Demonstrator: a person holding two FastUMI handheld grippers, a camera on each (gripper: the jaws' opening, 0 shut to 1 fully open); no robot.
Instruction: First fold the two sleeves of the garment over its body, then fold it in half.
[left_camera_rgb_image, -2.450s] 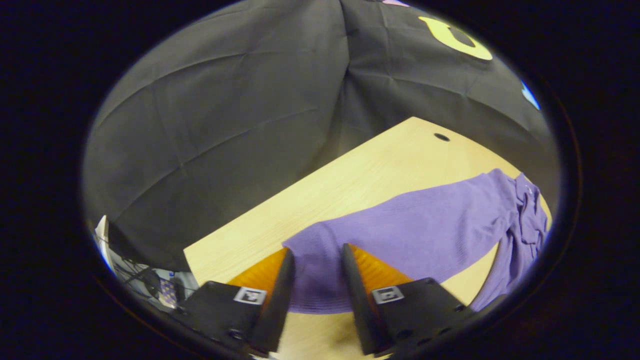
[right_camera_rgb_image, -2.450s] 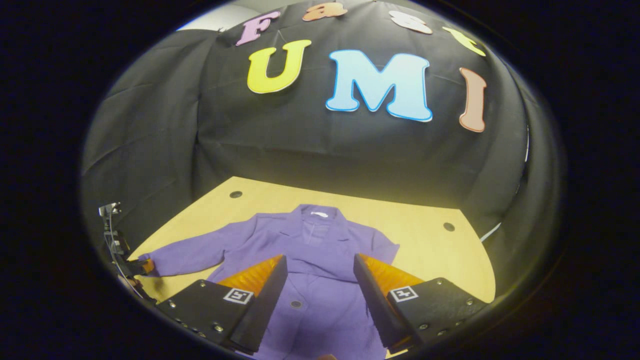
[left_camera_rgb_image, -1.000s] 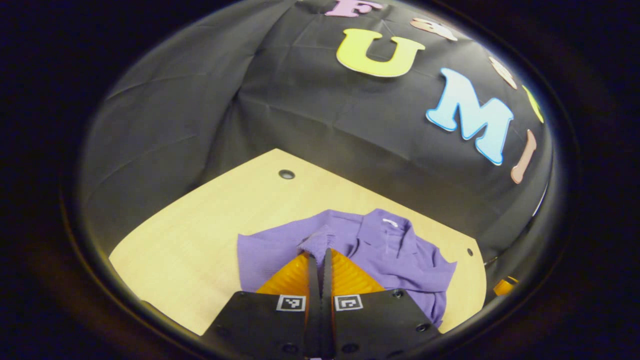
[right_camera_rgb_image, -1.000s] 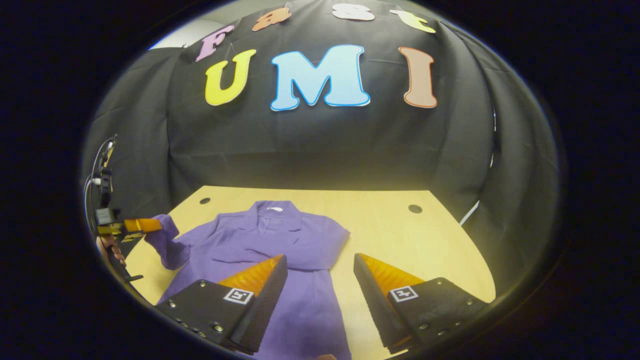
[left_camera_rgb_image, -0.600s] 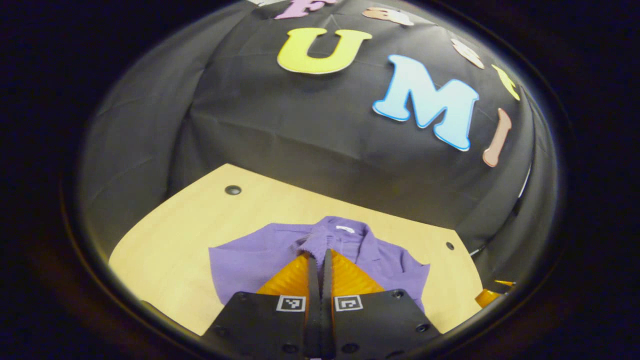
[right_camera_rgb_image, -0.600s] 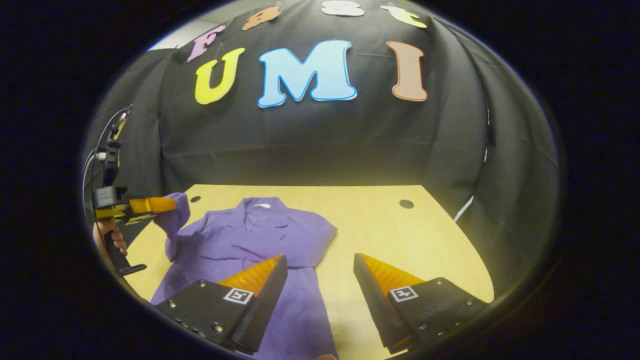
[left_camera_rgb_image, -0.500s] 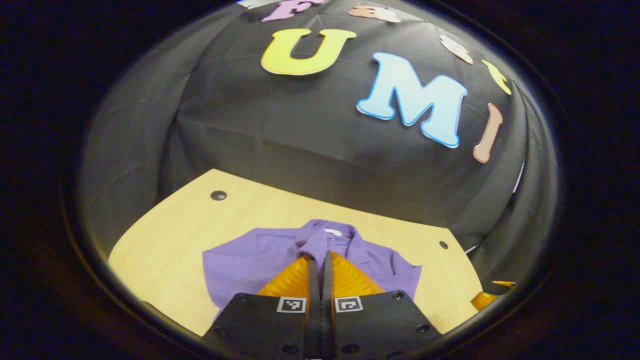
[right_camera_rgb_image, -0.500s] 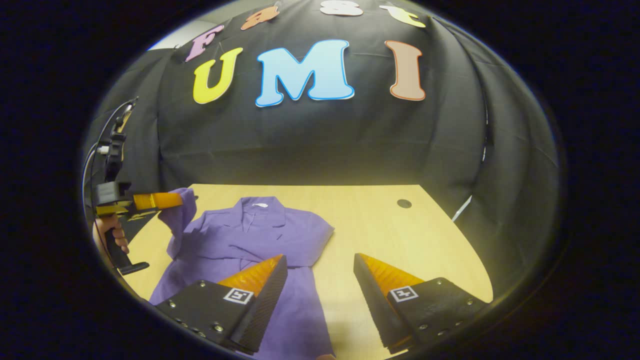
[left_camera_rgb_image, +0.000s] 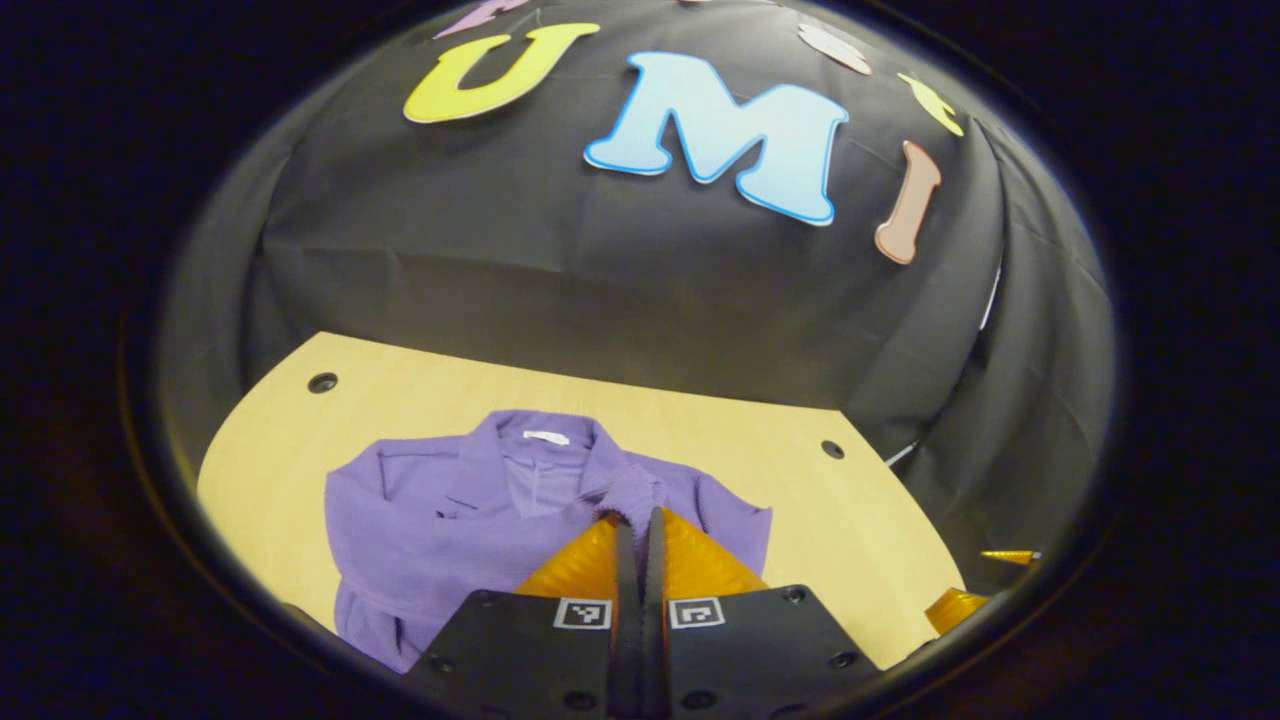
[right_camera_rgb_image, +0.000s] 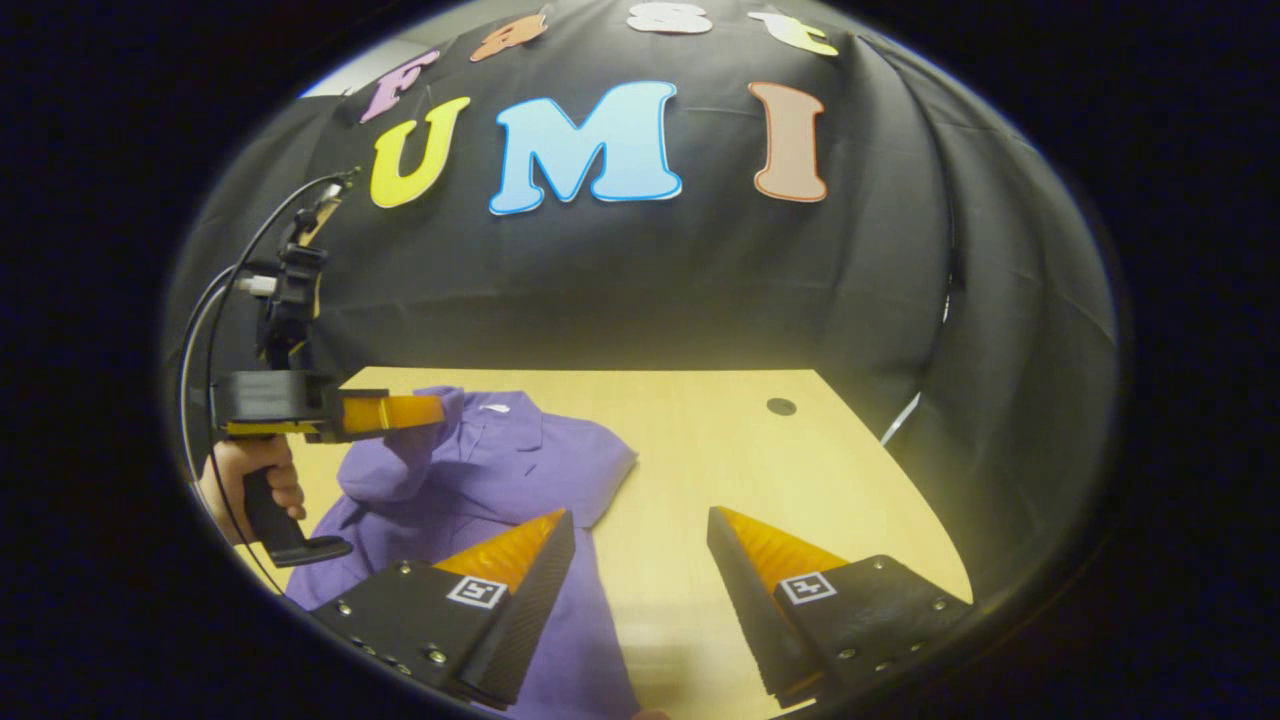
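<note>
- Pinching the sleeve cuff (left_camera_rgb_image: 632, 492) between clenched fingers, our left gripper (left_camera_rgb_image: 640, 525) holds it lifted above the purple garment (left_camera_rgb_image: 440, 520).
- We see the garment lying on the bench (left_camera_rgb_image: 850, 530), collar toward the booth wall.
- Our right gripper (right_camera_rgb_image: 640, 560) hovers over the bench, fingers spread wide, grasping nothing.

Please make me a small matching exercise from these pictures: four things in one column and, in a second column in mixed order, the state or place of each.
Things:
1. left gripper
2. right gripper
3. purple garment
4. hand

States:
a. open, above the table
b. lies on the table, one sleeve cuff lifted
c. grips a black handle
d. shut on the sleeve cuff

Pairs: 1-d, 2-a, 3-b, 4-c
</note>
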